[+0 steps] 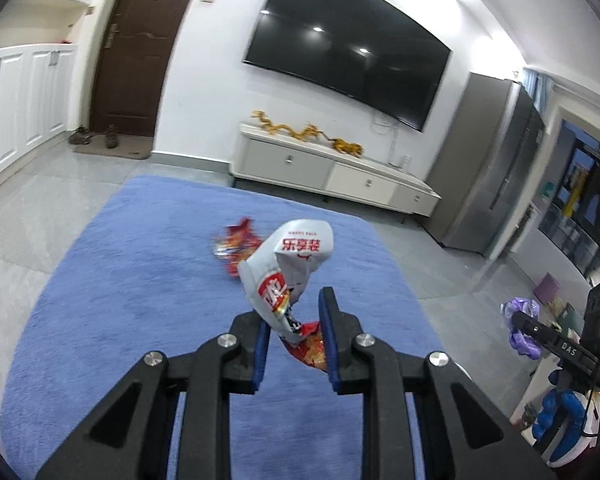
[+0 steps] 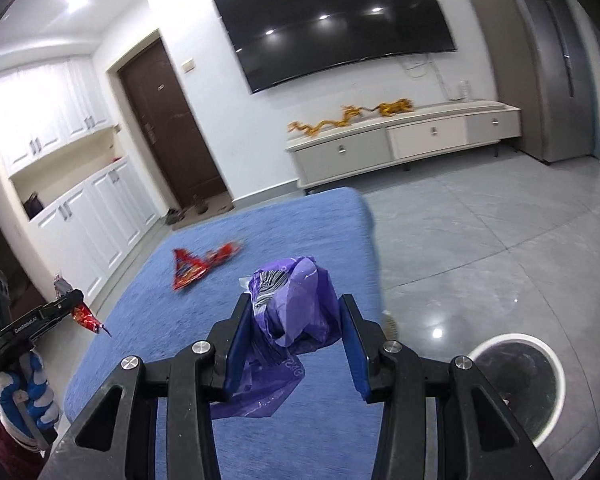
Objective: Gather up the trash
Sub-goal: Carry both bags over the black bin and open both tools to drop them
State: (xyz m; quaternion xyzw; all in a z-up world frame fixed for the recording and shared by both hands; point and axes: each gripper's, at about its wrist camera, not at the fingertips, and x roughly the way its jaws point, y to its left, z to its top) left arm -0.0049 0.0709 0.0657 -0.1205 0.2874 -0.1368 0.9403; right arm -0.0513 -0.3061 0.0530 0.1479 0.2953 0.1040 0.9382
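- Wrappers are the task's things: the left gripper point(image 1: 294, 330) pinches a white-and-red snack bag point(image 1: 288, 268), which stands up crumpled from between its blue pads, above the blue rug point(image 1: 120, 300).
- Right gripper point(image 2: 296, 336) is clamped on a purple plastic bag point(image 2: 292, 300); part of the film bunches above the pads and a loose tail hangs below them.
- One more red wrapper point(image 2: 196, 266) lies flat on the rug, well apart from both grippers.
- White bin point(image 2: 516, 384) sits on the grey tile just beside the rug, near the right gripper; its mouth shows dark.
- Handling, as I judge it: all three pieces are light, thin and limp, so they weigh nothing but flop and can slide from smooth pads; foil is slick.
- Best hold is on a crumpled fold or bunched edge, not on a single flat layer; the flat red wrapper probably needs a pinch at a raised corner.
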